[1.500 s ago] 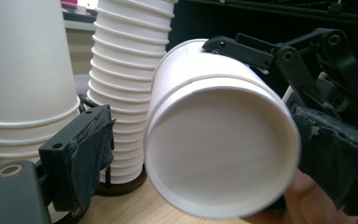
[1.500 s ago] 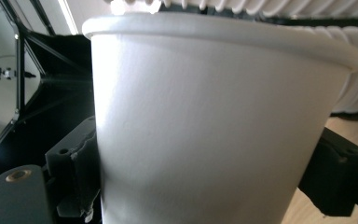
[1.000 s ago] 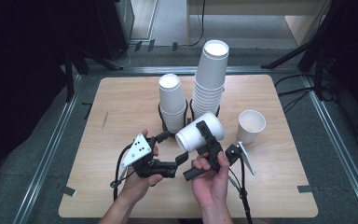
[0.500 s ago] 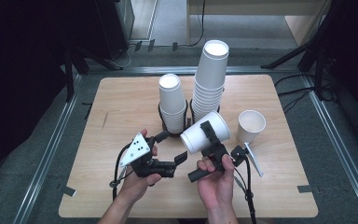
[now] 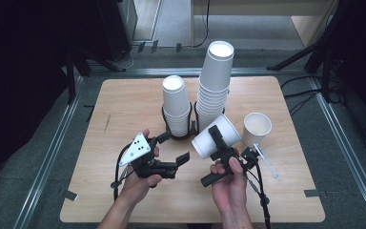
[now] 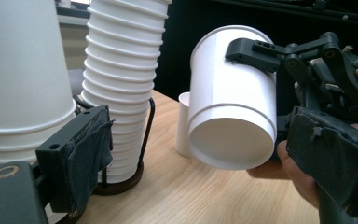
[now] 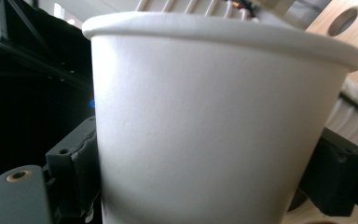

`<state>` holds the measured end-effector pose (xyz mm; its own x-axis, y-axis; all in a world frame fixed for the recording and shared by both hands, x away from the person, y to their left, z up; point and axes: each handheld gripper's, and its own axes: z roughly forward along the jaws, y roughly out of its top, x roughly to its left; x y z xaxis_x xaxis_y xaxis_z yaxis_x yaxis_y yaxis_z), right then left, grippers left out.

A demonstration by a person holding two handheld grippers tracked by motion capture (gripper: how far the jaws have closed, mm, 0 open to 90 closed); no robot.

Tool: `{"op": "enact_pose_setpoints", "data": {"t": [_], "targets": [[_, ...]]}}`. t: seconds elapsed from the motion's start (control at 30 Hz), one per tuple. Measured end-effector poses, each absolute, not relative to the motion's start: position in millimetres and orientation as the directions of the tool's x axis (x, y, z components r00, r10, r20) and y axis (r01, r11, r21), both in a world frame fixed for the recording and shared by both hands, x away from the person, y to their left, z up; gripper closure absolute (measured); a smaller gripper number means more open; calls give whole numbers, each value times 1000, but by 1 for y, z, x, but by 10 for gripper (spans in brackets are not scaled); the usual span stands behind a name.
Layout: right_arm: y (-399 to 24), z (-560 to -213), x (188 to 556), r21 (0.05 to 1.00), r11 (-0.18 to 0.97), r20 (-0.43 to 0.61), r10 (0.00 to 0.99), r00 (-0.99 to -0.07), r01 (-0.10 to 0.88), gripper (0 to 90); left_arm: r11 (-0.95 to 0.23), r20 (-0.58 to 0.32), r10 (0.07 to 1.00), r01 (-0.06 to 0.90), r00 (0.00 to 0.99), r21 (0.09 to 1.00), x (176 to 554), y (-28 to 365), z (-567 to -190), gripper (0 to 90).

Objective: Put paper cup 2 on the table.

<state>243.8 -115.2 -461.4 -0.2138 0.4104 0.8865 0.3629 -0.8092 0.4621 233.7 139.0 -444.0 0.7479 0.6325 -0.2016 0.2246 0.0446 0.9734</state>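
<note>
Since the earlier high view, the right gripper [image 5: 218, 142] has carried its white paper cup [image 5: 215, 137] a little to the right, tipping it so its bottom faces the person more squarely; the left gripper [image 5: 171, 151] has kept its place.

In the high view the cup lies on its side above the light wooden table [image 5: 124, 100], just in front of the tall stack of white paper cups [image 5: 215, 83] and the shorter stack of white cups [image 5: 176, 105], each in a black wire ring. A single upright white paper cup [image 5: 257, 128] stands to the right.

The left gripper view shows that gripper's jaws apart, holding nothing, with the held cup [image 6: 230, 100] ahead.

The right gripper view shows the jaws clamped on the cup's wall [image 7: 205, 130]. It looks light, thin and easily crushed, so a gentle grip across the wall near the stiffer rolled rim should suit.
</note>
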Motion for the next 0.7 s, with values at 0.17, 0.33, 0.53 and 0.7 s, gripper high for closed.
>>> {"op": "enact_pose_setpoints", "data": {"t": [0.17,0.33,0.53,0.7], "targets": [[-119,-459,242,514,-788,857,455,-242,339,138,52,-213,644,235,735,971,236,143,-445,70],[-121,-456,242,568,-755,822,501,-271,326,138,50,-214,650,241,729,969,237,146,-446,70],[-125,-452,239,632,-722,772,555,-310,281,138,49,-219,661,250,718,967,239,149,-448,70],[-129,-450,239,711,-661,700,633,-331,241,138,41,-217,668,256,712,966,241,149,-450,71]]}}
